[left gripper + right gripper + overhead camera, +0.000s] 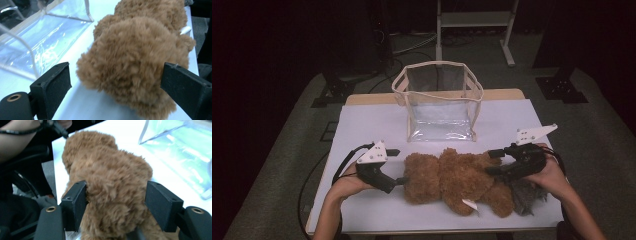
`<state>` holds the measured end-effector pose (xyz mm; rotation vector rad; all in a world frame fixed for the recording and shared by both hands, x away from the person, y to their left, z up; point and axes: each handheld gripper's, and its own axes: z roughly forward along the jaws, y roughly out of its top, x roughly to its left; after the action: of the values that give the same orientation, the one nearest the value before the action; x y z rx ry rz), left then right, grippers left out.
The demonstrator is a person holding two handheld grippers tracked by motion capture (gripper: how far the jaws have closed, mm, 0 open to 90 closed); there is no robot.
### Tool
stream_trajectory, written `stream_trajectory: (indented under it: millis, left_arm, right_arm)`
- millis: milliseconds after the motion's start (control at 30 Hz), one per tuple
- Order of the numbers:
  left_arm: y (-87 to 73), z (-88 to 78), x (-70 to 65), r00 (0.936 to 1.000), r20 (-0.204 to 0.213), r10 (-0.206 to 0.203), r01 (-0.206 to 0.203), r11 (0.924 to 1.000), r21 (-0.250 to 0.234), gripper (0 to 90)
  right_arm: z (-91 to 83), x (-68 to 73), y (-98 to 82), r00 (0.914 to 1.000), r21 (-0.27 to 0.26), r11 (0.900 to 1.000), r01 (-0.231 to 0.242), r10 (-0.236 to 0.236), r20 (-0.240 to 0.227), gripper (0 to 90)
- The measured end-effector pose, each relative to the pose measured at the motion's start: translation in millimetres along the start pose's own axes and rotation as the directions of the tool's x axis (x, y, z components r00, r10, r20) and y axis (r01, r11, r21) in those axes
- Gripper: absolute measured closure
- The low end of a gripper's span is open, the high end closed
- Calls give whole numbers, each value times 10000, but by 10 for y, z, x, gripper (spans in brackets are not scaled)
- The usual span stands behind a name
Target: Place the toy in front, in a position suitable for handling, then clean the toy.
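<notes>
A brown plush teddy bear lies along the front of the white table, head to the left. My left gripper is at the head end, and in the left gripper view its jaws stand wide on either side of the head, open. My right gripper is at the leg end. In the right gripper view its jaws flank the bear's lower body, the fur brushing both pads without being pinched, open.
A clear plastic bag with cream trim stands open-topped behind the bear, mid-table; it also appears as the clear bag and the clear bag. A grey fuzzy item lies under my right hand. The white table sheet is bare at the left.
</notes>
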<state>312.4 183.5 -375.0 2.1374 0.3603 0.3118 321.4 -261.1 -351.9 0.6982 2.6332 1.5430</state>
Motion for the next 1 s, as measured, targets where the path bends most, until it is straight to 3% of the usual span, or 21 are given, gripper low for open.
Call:
stream_trajectory:
  millis: [267, 533, 1000]
  left_arm:
    - [-165, -6, 42, 9993, -227, -291, 302, 9982, 520, 67]
    - [-214, -51, 68, 9983, -433, -398, 425, 9971, 625, 33]
    - [-230, -111, 79, 9989, -352, -320, 341, 9975, 612, 32]
  right_arm:
    - [18, -155, 286, 9990, 260, 9990, 352, -359, 260, 324]
    - [173, -344, 590, 9973, 783, 9947, 671, -694, 260, 315]
    - [384, -348, 971, 9930, 1085, 9871, 1177, -1165, -173, 318]
